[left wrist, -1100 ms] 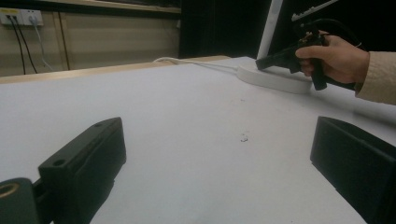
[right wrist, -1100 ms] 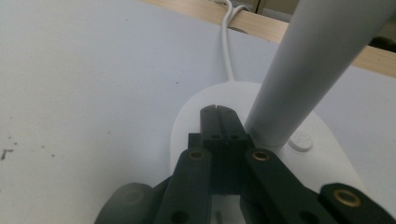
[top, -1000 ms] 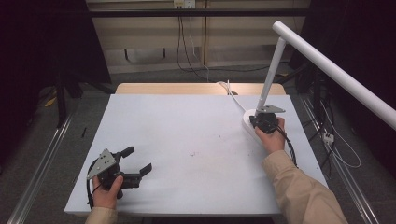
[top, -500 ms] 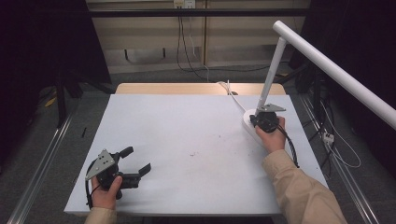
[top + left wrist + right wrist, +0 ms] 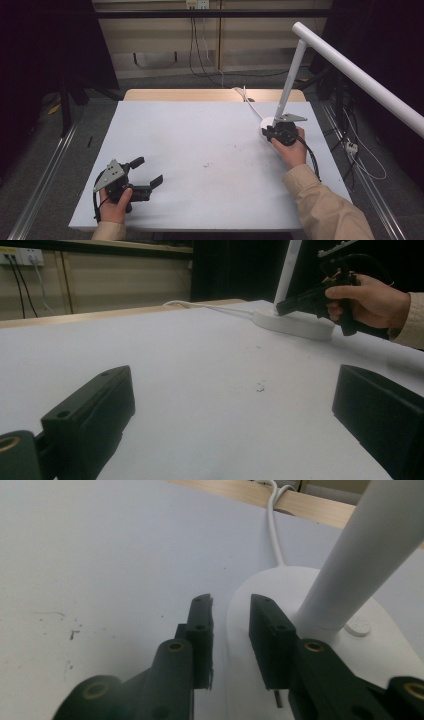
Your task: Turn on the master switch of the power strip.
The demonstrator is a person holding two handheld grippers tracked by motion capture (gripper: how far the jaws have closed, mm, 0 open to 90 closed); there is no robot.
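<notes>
A white desk lamp stands at the table's right, with a round base (image 5: pixel 268 121) (image 5: pixel 295 323) (image 5: pixel 280 582), an upright pole (image 5: pixel 360 555) and a long head (image 5: pixel 360 75) reaching right. My right gripper (image 5: pixel 265 133) (image 5: pixel 280 307) (image 5: pixel 231 605) hovers at the base's near-left rim. Its jaws stand a narrow gap apart, one over the table and one over the base, gripping nothing. A small round button (image 5: pixel 357 626) sits on the base beside the pole. My left gripper (image 5: pixel 147 170) (image 5: pixel 232 385) rests near the front left corner, wide open and empty.
The white table (image 5: pixel 200 130) carries a few small dark specks (image 5: pixel 207 164) near its middle. The lamp's white cable (image 5: pixel 250 102) (image 5: pixel 272 525) runs off the far edge over a wooden strip (image 5: pixel 200 95). Metal rails flank the table on both sides.
</notes>
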